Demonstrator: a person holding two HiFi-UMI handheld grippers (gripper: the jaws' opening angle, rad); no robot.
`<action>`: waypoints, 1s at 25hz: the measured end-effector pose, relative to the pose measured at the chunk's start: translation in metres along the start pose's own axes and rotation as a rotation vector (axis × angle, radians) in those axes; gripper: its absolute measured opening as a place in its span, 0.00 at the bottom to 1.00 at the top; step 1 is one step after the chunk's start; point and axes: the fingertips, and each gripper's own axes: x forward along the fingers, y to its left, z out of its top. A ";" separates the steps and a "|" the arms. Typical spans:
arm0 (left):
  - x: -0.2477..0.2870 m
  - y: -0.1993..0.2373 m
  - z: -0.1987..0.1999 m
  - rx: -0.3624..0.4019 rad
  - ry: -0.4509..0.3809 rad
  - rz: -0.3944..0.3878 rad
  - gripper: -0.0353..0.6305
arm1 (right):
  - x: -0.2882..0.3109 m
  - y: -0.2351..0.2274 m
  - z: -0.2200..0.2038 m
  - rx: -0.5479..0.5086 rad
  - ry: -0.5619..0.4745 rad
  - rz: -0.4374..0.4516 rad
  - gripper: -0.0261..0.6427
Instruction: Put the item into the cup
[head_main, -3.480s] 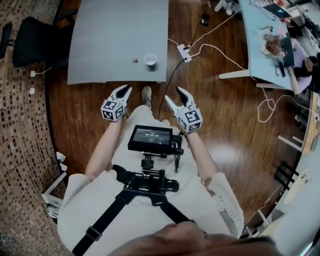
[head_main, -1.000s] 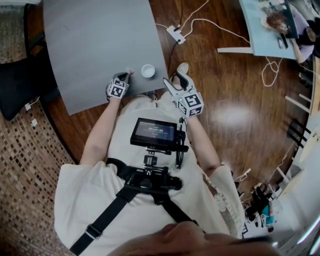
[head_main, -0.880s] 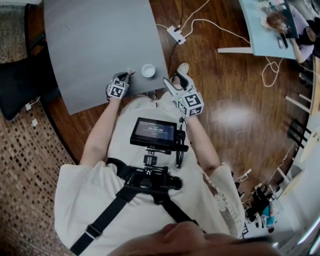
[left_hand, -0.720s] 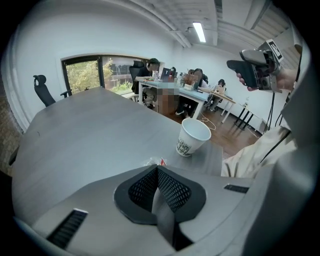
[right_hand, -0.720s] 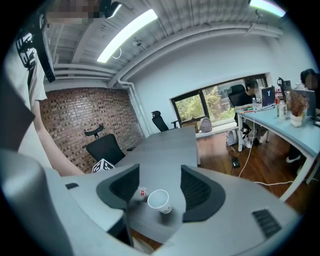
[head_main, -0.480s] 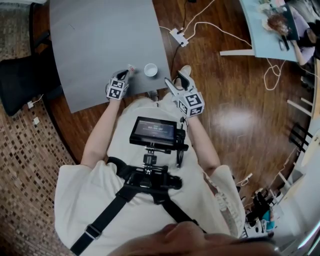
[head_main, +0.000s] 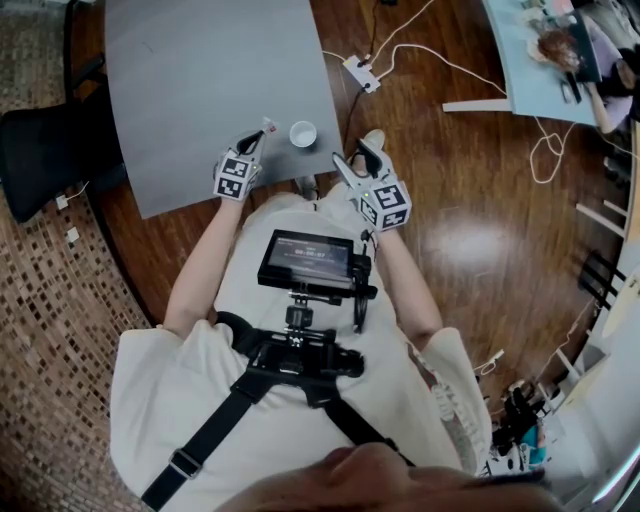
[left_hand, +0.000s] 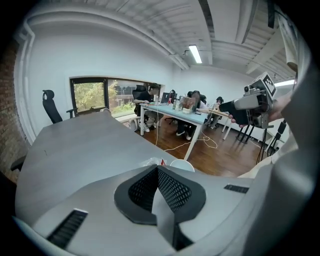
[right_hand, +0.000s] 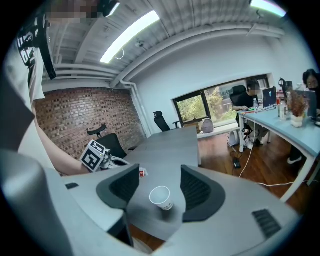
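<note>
Left gripper (head_main: 257, 142) has its jaws pinched together on the small wrapped item (head_main: 268, 127), held just left of the white paper cup (head_main: 303, 133) on the grey table (head_main: 200, 70). Right gripper (head_main: 358, 158), jaws apart and empty, hovers right of the cup, off the table's edge.

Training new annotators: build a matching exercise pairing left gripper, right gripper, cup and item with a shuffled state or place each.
1 left gripper
2 right gripper
3 cup
4 item

A upright on the grey table
B jaws apart, gripping nothing
C pinched at closed jaw tips
D jaws together

Pairs: 1-D, 2-B, 3-A, 4-C
</note>
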 end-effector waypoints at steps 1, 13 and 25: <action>0.000 -0.005 0.005 0.006 -0.007 -0.008 0.05 | -0.001 0.000 0.000 0.000 -0.001 -0.001 0.45; 0.015 -0.052 0.026 0.159 0.031 -0.122 0.05 | -0.011 -0.004 -0.010 0.035 -0.007 -0.028 0.45; 0.042 -0.072 0.012 0.224 0.136 -0.178 0.05 | -0.019 -0.021 -0.016 0.057 -0.016 -0.053 0.45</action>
